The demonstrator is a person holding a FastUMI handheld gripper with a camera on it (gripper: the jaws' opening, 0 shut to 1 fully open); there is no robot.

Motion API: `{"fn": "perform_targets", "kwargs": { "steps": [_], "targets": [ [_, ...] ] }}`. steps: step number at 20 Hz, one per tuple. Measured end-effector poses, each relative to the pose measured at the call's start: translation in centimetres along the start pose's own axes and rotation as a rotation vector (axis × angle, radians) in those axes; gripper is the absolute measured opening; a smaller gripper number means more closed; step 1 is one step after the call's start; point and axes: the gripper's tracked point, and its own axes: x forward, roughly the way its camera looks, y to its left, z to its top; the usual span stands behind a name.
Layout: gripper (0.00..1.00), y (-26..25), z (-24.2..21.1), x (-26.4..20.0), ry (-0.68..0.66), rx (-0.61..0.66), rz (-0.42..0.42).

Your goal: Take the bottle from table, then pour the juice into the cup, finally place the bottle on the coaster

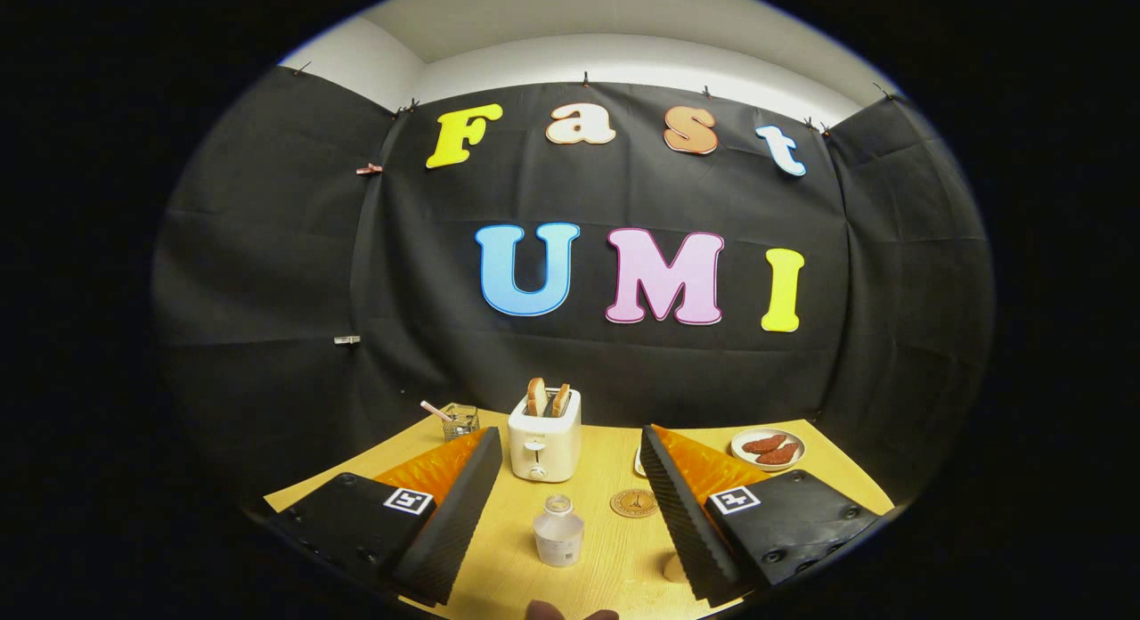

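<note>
Two fingers (561, 513) are gaping around the small, seemingly light, slippery plastic bottle (558, 533), best gripped mid-body.

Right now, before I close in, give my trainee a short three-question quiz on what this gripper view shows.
1. True or false: the gripper has its jaws shut on the bottle.
2. Which thing lies just right of the bottle, on the table? A) the coaster B) the toaster C) the plate
3. Fill in: two slices of bread stick up from the ____.

Key:
1. False. The jaws stand wide open, with the bottle upright between them and touched by neither.
2. A.
3. toaster.
</note>
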Motion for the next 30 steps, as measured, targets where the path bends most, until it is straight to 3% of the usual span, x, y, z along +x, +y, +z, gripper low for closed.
{"fn": "perform_targets", "kwargs": {
  "steps": [5, 14, 21, 30],
  "targets": [
    [0.96, 1.1, -2.3, 1.0, -0.056, 0.003, -0.038],
    [0.96, 1.4, -13.0, 4.4, 0.037, 0.010, -0.161],
    [0.96, 1.1, -20.4, 6.3, 0.114, -0.010, -0.211],
    [0.97, 0.9, -23.9, 9.0, 0.116, -0.043, -0.234]
  ]
}}
